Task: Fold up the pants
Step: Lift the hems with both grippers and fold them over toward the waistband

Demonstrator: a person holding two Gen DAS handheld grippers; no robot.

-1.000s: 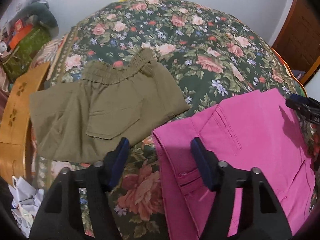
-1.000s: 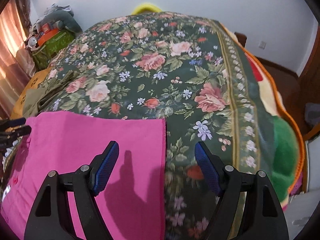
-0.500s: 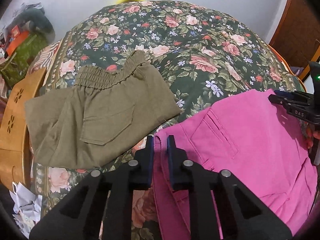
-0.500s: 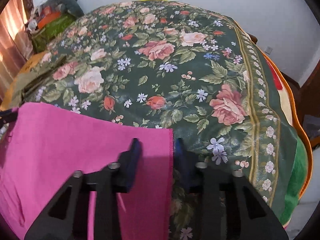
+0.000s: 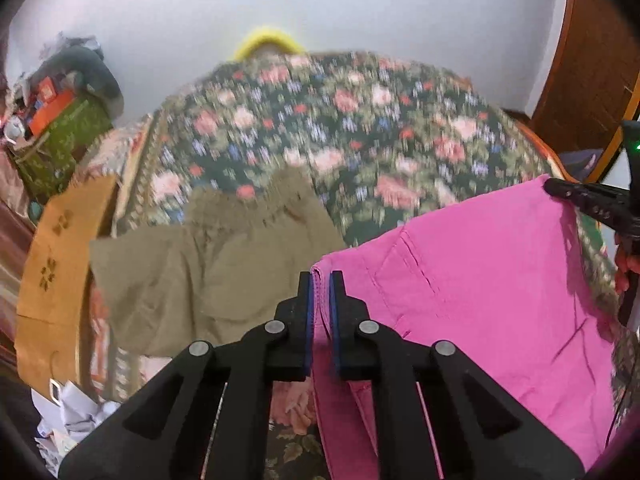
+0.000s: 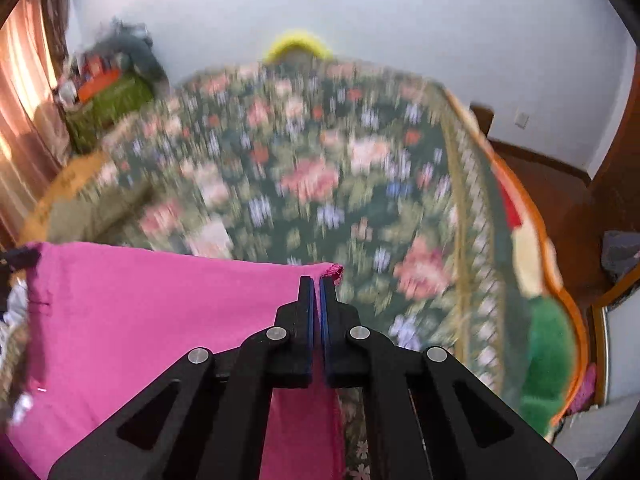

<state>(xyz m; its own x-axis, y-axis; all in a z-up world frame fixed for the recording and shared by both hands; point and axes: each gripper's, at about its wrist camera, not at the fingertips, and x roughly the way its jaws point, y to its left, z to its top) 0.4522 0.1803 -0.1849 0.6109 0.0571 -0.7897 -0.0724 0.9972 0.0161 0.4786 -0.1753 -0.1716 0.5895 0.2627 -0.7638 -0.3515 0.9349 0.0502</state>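
surface: floral bedspread (image 5: 360,128) | wall: white | both claws: clamping pink pants (image 5: 480,264)

Both wrist views are evenly, softly lit; warm glow is seen thru the curtain (image 6: 24,92) at left. Floral bedspread (image 5: 360,128) is smeared by vertical motion blur; gripper fingers (image 6: 306,320) stay sharp. Fisheye bending and dark vignetting are seen at corners.

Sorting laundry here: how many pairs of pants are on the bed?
2: olive-green cotton pants lying flat on the left, bright pink cotton pants on the right, pinched at both corners. Others may be hidden.
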